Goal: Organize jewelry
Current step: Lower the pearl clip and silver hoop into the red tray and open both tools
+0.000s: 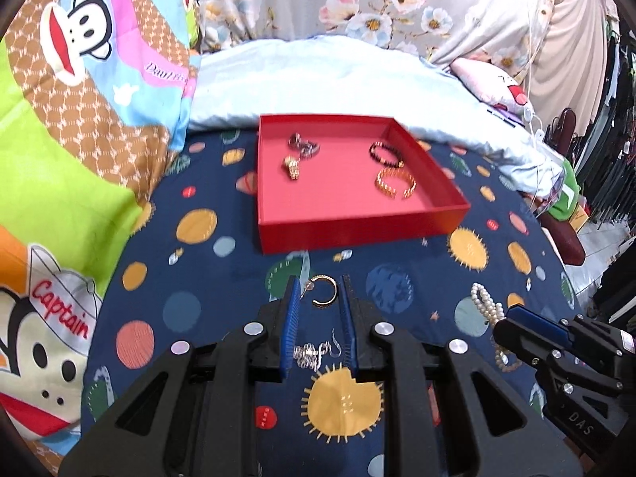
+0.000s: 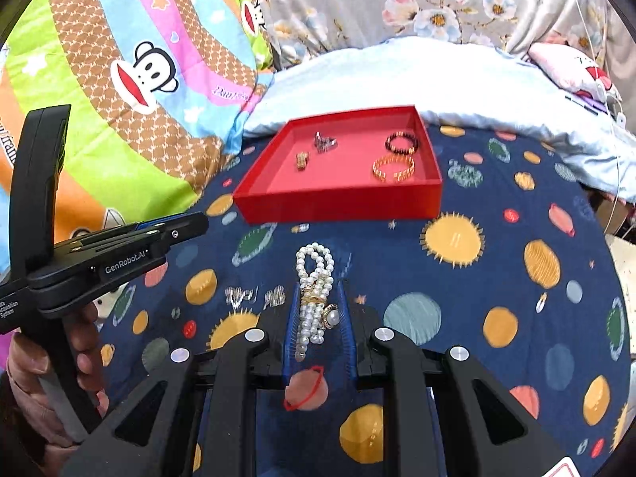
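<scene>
The left gripper's (image 1: 320, 280) jaws stand narrow, pinching a gold hoop earring (image 1: 325, 292) at their tips above the bed (image 1: 401, 286). Lower in the same gap shows a silver dangling earring (image 1: 314, 353); whether it is gripped or lies on the navy planet sheet is unclear. The right gripper's (image 2: 318, 285) jaws are clamped on a pearl bracelet (image 2: 314, 278) of several white strands with gold fittings, its loop sticking out past the tips. Two silvery pieces (image 2: 256, 296) beside it are too blurred to identify. Beyond sits a red tray (image 2: 338, 206) with a gold bangle (image 2: 393, 169), a dark bead bracelet (image 2: 402, 142) and small rings. Both grippers tilt downward; the left hand (image 2: 43, 373), partly cut off, wraps its handle.
</scene>
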Tool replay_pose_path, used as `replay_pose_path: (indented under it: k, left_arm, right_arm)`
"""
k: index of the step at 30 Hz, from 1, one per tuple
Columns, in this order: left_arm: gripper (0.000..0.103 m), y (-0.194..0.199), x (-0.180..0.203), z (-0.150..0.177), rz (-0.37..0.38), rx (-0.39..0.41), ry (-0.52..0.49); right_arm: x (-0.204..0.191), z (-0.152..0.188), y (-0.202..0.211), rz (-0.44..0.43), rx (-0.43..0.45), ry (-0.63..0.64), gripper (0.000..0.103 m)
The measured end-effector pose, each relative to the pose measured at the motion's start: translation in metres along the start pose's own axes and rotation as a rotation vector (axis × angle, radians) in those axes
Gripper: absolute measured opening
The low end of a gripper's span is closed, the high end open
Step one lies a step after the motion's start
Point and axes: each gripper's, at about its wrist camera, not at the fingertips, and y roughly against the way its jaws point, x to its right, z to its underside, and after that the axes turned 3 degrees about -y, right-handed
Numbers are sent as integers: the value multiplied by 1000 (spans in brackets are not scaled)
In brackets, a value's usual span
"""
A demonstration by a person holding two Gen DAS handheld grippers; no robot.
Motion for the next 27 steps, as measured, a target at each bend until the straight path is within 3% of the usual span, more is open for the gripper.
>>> replay_pose_path:
  k: [11, 21, 27]
  left_arm:
    - [19, -17, -3, -50, -17, 59, 0]
    - [19, -70, -13, -101, -40, 58, 21]
    - [19, -114, -21, -114, -27, -3, 43]
  right_arm:
    - [16, -61, -12, 24, 86, 18, 18]
    - [26, -122, -73, 33, 81, 19, 18]
    - [35, -145, -129, 19, 25, -6, 18]
